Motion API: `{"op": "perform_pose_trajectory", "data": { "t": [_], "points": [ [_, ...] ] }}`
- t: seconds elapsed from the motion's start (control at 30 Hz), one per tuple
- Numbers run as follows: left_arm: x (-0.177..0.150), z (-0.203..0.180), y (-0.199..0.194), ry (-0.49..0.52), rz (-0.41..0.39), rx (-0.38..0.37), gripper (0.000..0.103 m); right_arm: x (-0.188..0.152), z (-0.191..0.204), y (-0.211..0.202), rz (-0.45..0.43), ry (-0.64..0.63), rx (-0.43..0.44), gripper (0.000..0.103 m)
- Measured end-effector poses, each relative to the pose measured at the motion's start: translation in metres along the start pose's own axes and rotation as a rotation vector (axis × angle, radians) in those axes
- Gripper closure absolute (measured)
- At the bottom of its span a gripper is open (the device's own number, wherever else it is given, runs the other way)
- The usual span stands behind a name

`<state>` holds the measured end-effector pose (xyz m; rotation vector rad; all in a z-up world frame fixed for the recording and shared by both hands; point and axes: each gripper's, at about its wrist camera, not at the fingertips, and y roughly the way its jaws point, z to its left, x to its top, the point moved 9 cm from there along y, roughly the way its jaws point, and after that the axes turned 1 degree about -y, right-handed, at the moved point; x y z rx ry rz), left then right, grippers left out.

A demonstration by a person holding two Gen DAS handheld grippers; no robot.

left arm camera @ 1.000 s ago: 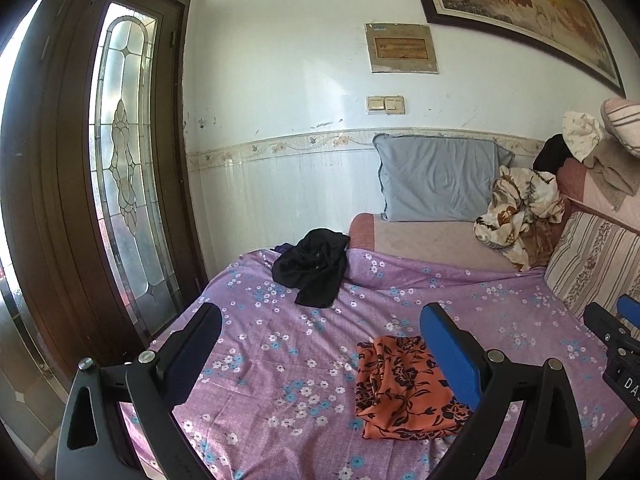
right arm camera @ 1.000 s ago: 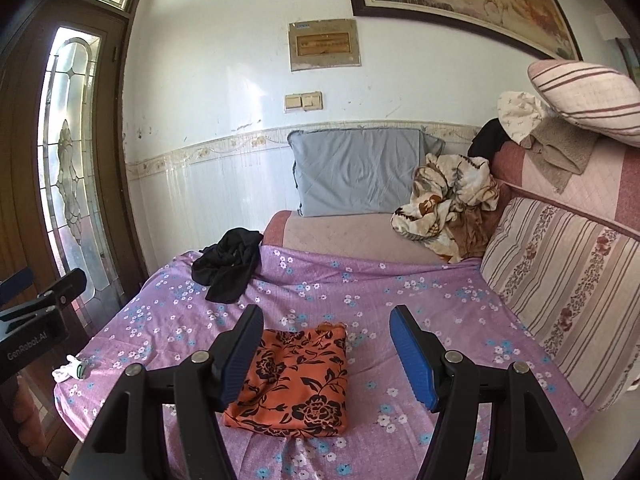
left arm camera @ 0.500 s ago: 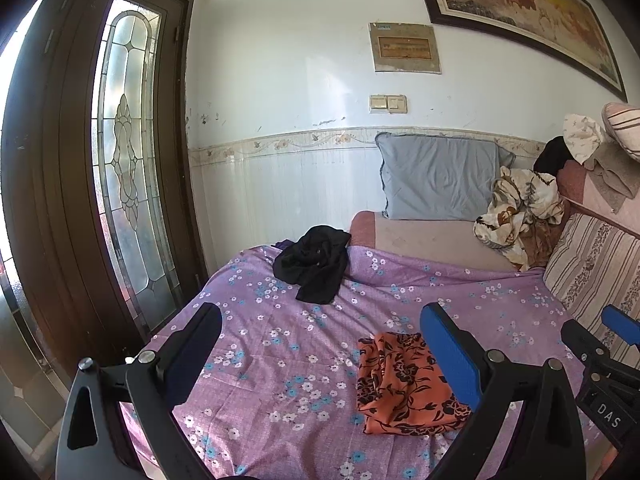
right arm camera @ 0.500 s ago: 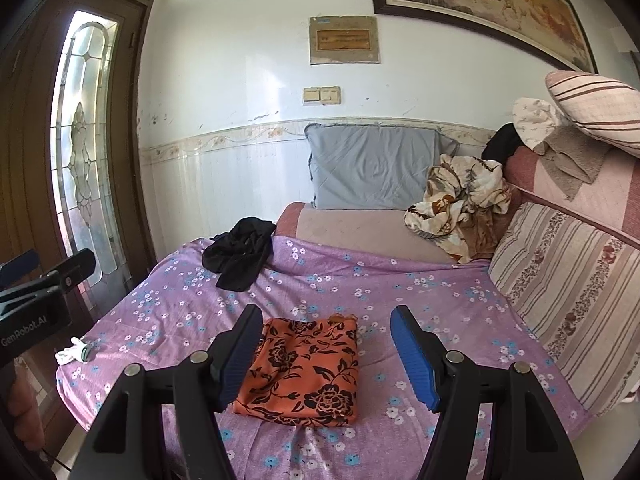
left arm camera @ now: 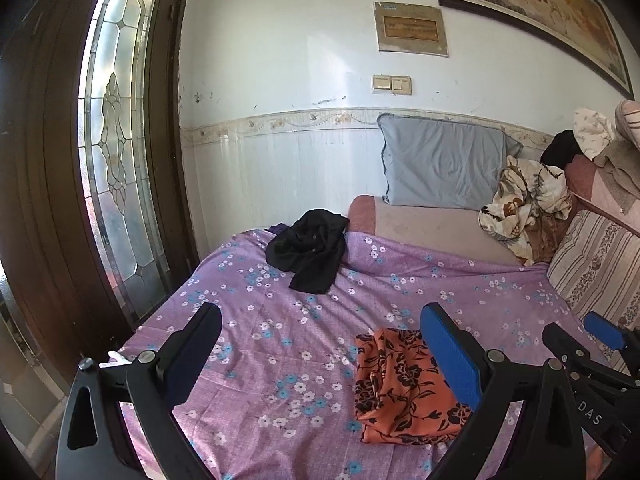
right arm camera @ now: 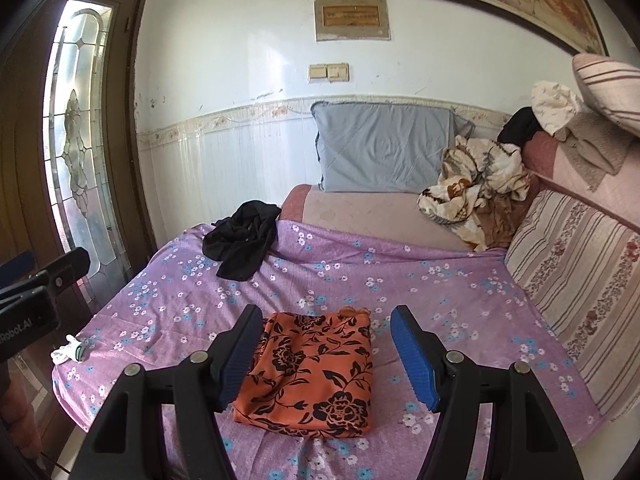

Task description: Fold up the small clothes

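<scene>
Folded orange floral garment (right arm camera: 310, 368) lies limp before my two hand-held grippers, left (left arm camera: 320, 350) and right (right arm camera: 326, 354), both apart; I judge its edge grippable.

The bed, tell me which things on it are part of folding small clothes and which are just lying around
Part of the job:
- orange floral garment, already folded, lying on the purple sheet
- black garment, crumpled, not yet folded
- left gripper and right gripper, both open and empty

Just lying about:
- grey pillow
- striped cushion
- patterned blanket
- small white item at the sheet's edge
</scene>
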<state>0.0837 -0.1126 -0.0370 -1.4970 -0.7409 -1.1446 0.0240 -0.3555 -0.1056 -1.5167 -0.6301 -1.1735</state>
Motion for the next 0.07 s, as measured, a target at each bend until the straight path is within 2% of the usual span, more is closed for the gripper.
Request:
{"op": "perform_pose_trajectory", "data": {
  "t": [0.07],
  "points": [
    [-0.003,0.0,0.016,-0.008,0.022,0.0,0.004,-0.001,-0.003,0.014,0.015,0.005,-0.001,0.033]
  ]
}}
